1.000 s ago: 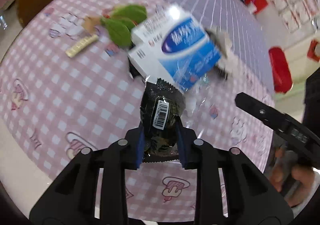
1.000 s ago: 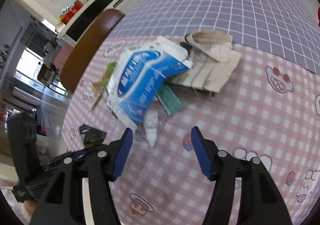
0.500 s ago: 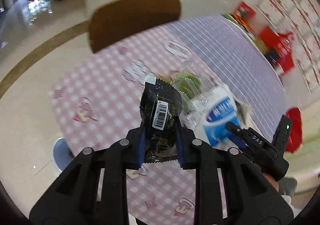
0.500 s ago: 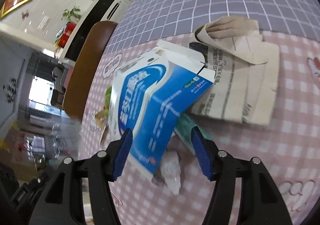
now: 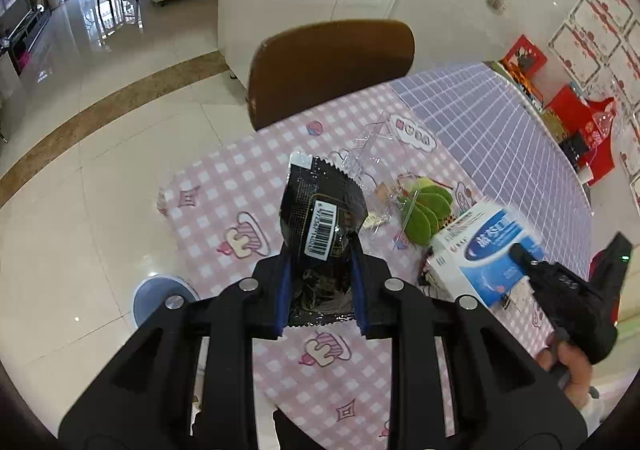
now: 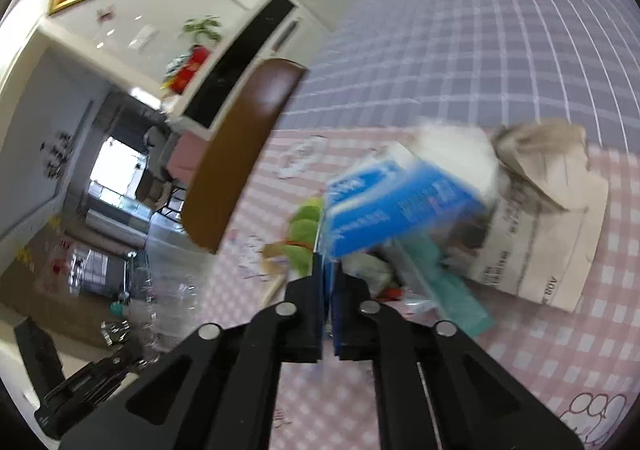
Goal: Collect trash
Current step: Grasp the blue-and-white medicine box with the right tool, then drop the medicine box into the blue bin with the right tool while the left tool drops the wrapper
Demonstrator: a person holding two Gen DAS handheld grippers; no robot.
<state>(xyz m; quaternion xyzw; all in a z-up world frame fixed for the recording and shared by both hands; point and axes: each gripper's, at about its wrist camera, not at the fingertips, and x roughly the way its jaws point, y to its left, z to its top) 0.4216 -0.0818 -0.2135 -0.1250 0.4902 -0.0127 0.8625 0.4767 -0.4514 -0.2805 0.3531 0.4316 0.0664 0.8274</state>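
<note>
A black snack wrapper [image 5: 320, 206] with a white barcode stands upright between my left gripper's [image 5: 320, 250] blue pads, held above the pink checked tablecloth [image 5: 224, 186]. My right gripper [image 6: 329, 270] is shut on the lower edge of a blue and white carton [image 6: 400, 206], which is blurred and tilted. The left wrist view shows the same carton [image 5: 480, 246] with the right gripper's tip on it and a person's hand [image 5: 568, 362] behind. Green leaves [image 5: 424, 206] and crumpled clear plastic [image 5: 368, 154] lie beside the carton.
A folded newspaper [image 6: 552, 218] and a teal packet [image 6: 452, 290] lie under and behind the carton. A brown chair [image 5: 328, 62] stands at the table's far edge. A pale blue round bin [image 5: 160, 302] sits on the tiled floor beside the table.
My left gripper rose and tilted up with the wrapper, so the floor and chair came into view. My right gripper moved in to the carton and shut on its edge.
</note>
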